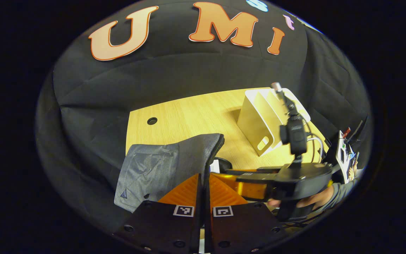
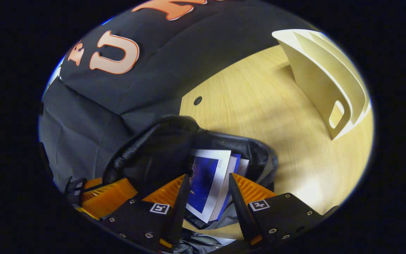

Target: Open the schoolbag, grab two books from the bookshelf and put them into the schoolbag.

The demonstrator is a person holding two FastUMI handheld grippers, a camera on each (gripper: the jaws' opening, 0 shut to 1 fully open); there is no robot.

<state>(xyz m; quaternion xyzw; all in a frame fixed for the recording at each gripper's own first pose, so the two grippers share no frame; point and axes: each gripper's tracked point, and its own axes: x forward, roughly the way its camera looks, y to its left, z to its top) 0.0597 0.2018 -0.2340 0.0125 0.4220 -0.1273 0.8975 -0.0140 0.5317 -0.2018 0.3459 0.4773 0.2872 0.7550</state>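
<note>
The grey schoolbag (image 1: 160,165) lies on the wooden table (image 1: 189,116), its zipped flap lifted. My left gripper (image 1: 204,178) is shut on the flap's edge; in the right gripper view the left gripper (image 2: 97,192) holds the dark flap (image 2: 160,148) up. My right gripper (image 2: 208,187) stands open over the bag's mouth. Between its fingers, inside the bag, sit a white-bordered blue book (image 2: 206,180) and a second blue book (image 2: 235,160) behind it. In the left gripper view the right gripper (image 1: 233,175) reaches into the bag. The cream bookshelf rack (image 1: 259,120) (image 2: 326,81) stands on the table's right.
A round cable hole (image 1: 152,121) (image 2: 197,100) is near the table's far left corner. A person's hand and sleeve (image 1: 315,201) hold the right gripper. A white board with small coloured items (image 1: 344,155) stands at the right edge. Bare tabletop (image 2: 259,102) lies between bag and rack.
</note>
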